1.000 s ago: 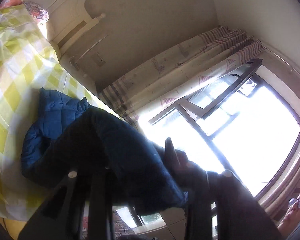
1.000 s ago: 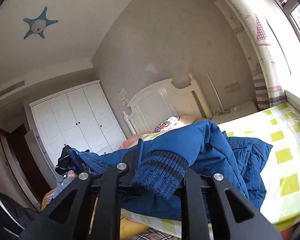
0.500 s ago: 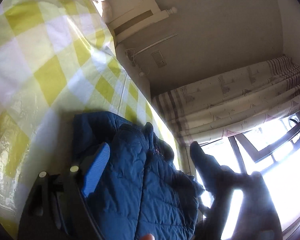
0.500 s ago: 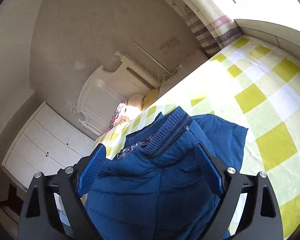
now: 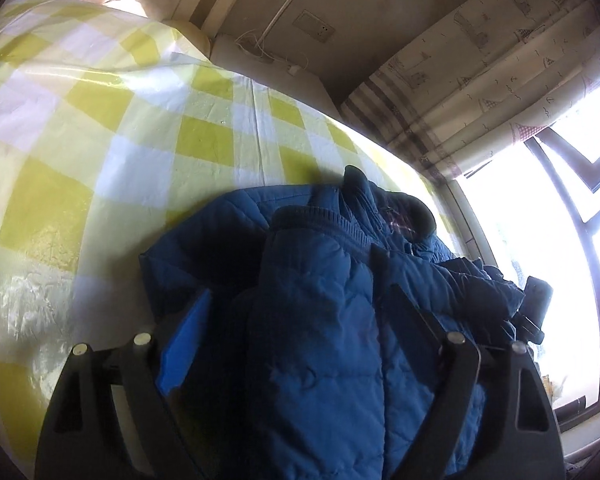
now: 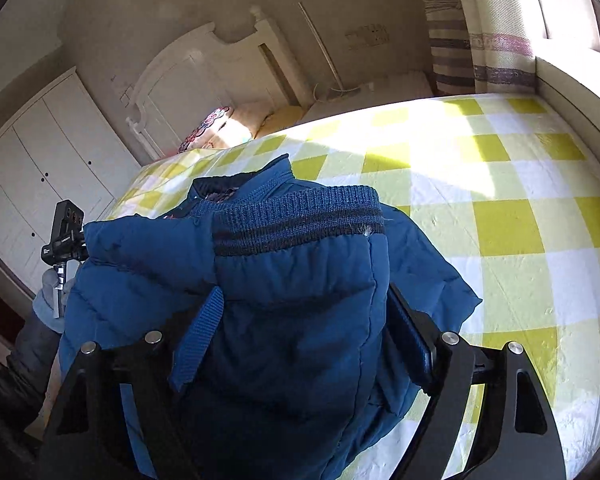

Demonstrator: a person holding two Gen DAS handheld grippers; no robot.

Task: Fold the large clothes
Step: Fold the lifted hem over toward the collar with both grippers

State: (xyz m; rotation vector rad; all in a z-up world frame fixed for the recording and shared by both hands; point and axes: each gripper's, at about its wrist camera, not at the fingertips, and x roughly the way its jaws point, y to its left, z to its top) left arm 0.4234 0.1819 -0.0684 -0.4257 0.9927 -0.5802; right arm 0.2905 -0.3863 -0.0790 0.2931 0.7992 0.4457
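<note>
A blue quilted jacket (image 5: 324, 320) lies bunched on the yellow-and-white checked bed cover (image 5: 100, 120). My left gripper (image 5: 296, 280) points down over it. Its jaws are opening and stand wide, with a sleeve between them and a gap beside the left pad (image 5: 184, 344). In the right wrist view the jacket (image 6: 292, 280) shows a ribbed knit cuff (image 6: 300, 216) lying on top. My right gripper (image 6: 304, 292) straddles that sleeve and its jaws are closing. The fabric fills the gap, but the pads do not visibly squeeze it. The left gripper's body (image 6: 64, 232) shows at the far left, held in a gloved hand (image 6: 48, 296).
The bed cover (image 6: 500, 200) stretches away to the right. A white headboard (image 6: 204, 72), a patterned pillow (image 6: 208, 128) and a white wardrobe (image 6: 40, 152) stand beyond the bed. A striped curtain (image 5: 480, 60) and a bright window (image 5: 560, 220) border the bed's far side.
Both grippers came down from holding the jacket up in the air and tilted toward the bed. Their jaws let go of the cuffs, and the jacket now rests on the cover.
</note>
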